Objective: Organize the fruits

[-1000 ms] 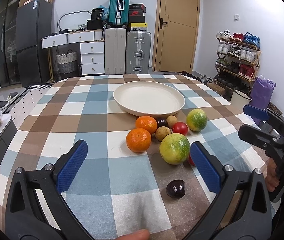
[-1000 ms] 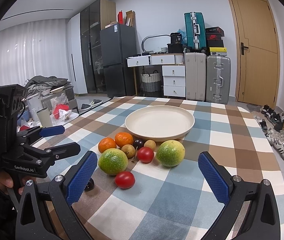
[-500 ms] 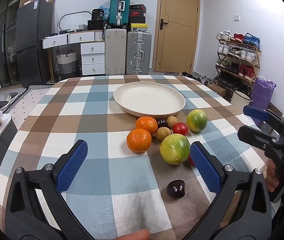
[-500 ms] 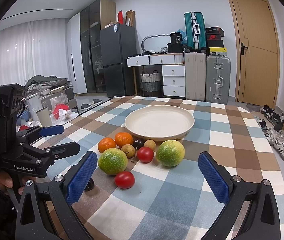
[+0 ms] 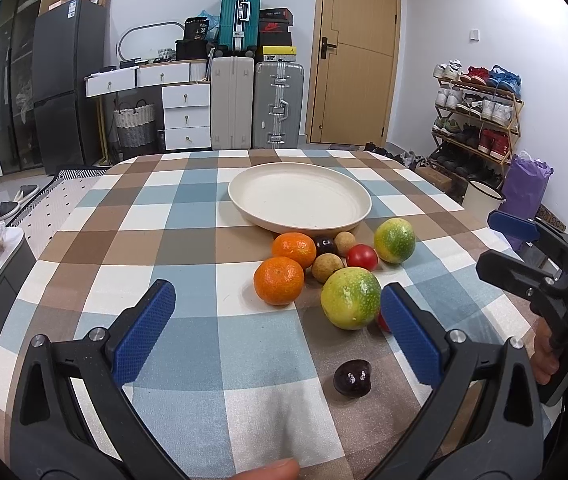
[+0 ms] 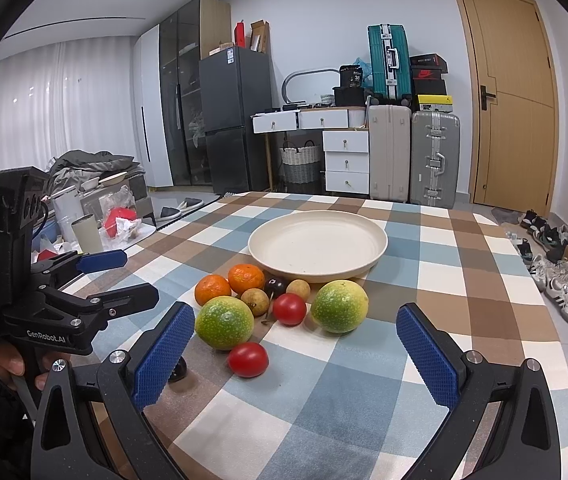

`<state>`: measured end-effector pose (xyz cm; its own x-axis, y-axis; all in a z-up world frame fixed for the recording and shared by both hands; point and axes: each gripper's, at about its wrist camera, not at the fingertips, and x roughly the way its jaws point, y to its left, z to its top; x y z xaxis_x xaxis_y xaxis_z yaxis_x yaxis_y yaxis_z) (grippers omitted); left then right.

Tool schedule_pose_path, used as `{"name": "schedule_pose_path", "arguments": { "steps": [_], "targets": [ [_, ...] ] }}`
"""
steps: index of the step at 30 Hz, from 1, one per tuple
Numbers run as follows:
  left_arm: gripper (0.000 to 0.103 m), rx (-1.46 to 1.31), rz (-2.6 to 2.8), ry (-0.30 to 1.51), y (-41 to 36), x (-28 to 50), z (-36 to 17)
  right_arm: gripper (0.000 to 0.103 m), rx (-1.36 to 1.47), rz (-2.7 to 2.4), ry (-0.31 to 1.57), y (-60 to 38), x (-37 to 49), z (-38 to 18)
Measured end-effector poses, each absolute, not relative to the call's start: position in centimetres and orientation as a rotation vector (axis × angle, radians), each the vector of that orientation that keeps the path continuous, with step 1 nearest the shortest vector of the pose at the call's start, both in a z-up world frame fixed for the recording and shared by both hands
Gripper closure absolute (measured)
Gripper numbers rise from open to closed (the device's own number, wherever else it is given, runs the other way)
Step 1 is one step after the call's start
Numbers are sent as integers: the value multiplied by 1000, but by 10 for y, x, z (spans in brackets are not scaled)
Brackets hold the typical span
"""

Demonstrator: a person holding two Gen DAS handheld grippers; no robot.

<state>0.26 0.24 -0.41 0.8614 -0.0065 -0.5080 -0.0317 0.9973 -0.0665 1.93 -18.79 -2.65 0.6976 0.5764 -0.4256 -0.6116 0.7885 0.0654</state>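
While both claws hover above the near edge of the bench [image 5: 188,216], neither holds anything; the left claw [image 5: 276,336] stands with its blue pads wide apart, and the right claw [image 6: 295,354] is spread just as wide; the bench wears a checked cloth of blue, brown and white squares, and a cream plate [image 6: 317,222] sits toward its middle with nothing in it; the fruits lie in a loose cluster on the cloth just in front of the plate, none on it; two mandarins [image 5: 280,286] sit side by side at the left of the cluster, touching or nearly so, the farther one [image 5: 294,249] close to the plate's rim; beside them lie two small brown longans [image 5: 327,267], a dark cherry-like fruit [image 5: 325,245] between the farther mandarin and the farther longan [image 5: 344,242], and a red tomato [image 5: 361,257]; a green-yellow citrus [image 5: 350,298] sits nearest the left claw, just beside its right pad, and a second green-yellow citrus [image 5: 394,240] lies at the right of the cluster, near the plate; a second tomato [image 6: 248,359] rests apart on the near side, mostly hidden behind the left claw's pad in the left wrist view; a dark purple fruit [image 5: 352,377] lies alone, nearest the bench edge, between the left claw's fingers in that view; in the background stand suitcases [image 5: 258,106] and a wooden door [image 5: 357,52].
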Motion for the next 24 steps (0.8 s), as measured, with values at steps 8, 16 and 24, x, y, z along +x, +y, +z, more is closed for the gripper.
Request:
{"name": "schedule_pose_path", "arguments": {
  "steps": [8,16,24],
  "targets": [
    [1,-74,14,533,2,3,-4,0,-85,662,449,-188,20,-27],
    [1,-85,-12,547,4,3,-8,0,-114,622,516,-181,31,-30],
    [1,-95,-31,634,6,2,-9,0,-188,626,687,-164,47,-50]
  ]
}}
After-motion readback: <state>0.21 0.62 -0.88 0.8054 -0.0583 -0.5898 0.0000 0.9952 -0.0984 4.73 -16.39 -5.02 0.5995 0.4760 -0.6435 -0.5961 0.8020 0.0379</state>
